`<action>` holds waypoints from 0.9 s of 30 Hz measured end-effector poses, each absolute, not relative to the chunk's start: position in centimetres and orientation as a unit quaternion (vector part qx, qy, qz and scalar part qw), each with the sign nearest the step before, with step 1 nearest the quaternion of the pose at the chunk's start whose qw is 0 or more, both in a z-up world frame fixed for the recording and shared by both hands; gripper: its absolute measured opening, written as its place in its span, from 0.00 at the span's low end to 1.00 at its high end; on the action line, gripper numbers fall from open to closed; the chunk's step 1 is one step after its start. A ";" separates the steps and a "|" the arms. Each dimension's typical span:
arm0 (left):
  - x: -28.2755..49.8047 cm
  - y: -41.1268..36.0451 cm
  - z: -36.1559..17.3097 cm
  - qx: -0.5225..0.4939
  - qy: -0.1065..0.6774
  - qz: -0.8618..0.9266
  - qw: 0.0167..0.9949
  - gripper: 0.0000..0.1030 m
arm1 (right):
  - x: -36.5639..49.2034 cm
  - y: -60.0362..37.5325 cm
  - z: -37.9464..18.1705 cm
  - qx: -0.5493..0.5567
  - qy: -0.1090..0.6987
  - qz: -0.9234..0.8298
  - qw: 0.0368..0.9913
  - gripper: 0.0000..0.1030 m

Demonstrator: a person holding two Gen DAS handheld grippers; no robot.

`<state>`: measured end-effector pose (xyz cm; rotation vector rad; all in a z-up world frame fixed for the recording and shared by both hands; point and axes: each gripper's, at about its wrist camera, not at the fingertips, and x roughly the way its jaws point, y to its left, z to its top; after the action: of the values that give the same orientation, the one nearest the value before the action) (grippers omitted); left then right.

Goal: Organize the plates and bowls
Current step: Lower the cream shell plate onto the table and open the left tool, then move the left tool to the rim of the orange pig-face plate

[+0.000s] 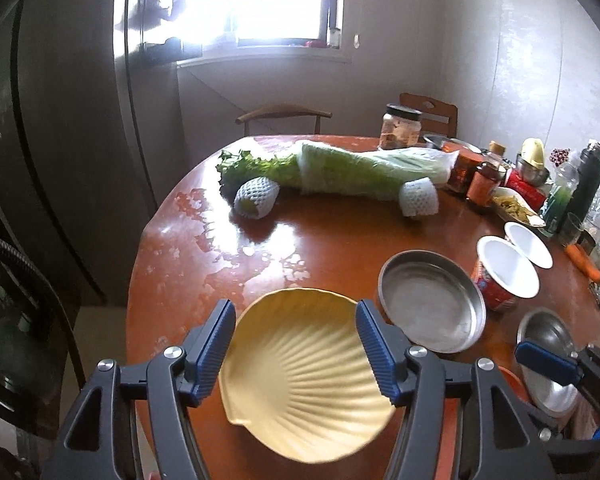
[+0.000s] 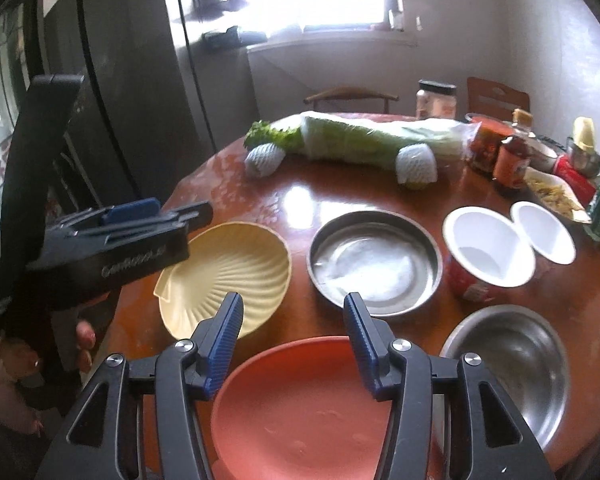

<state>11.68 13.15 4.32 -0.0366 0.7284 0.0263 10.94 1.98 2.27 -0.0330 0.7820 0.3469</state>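
A yellow shell-shaped plate (image 1: 300,376) lies on the brown round table (image 1: 332,232) near its front left edge. My left gripper (image 1: 296,312) is open and hovers over it, a finger on each side; it also shows in the right wrist view (image 2: 156,216) above the shell plate (image 2: 228,272). My right gripper (image 2: 292,308) is open and empty above a red plate (image 2: 300,408). A shallow steel dish (image 2: 374,262) sits mid-table. A steel bowl (image 2: 512,364) is at the front right. The steel dish also shows in the left wrist view (image 1: 432,300).
Two white paper cups (image 2: 488,244) stand right of the steel dish. A wrapped cabbage (image 2: 380,136), greens and two foam-netted fruits (image 2: 262,160) lie at the back. Jars, bottles and snacks (image 2: 512,160) crowd the right. A dark fridge (image 1: 40,160) stands left; chairs stand behind.
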 end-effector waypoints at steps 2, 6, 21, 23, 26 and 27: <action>11.1 12.3 4.7 -0.018 0.351 0.010 0.936 0.62 | 10.3 1.2 2.8 -0.012 0.373 0.165 0.913 0.53; 10.2 10.7 5.3 -0.015 0.343 -0.001 0.939 0.64 | 9.3 -0.5 3.3 -0.006 0.366 0.156 0.918 0.53; 6.2 6.5 6.2 -0.016 0.328 -0.035 0.944 0.65 | 5.5 -6.1 4.9 0.018 0.342 0.126 0.931 0.53; 5.6 6.0 6.4 -0.014 0.325 -0.037 0.945 0.65 | 5.0 -6.4 4.9 0.017 0.343 0.126 0.931 0.53; 5.1 5.5 6.5 -0.011 0.326 -0.040 0.945 0.65 | 4.3 -6.8 5.1 0.020 0.340 0.129 0.931 0.53; 4.8 5.4 6.4 -0.010 0.326 -0.041 0.945 0.65 | 4.1 -6.9 5.2 0.020 0.339 0.130 0.931 0.53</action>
<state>4.85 5.35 6.38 -0.0203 0.6635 -0.0830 4.11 -6.92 5.19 0.0409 0.6947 0.2651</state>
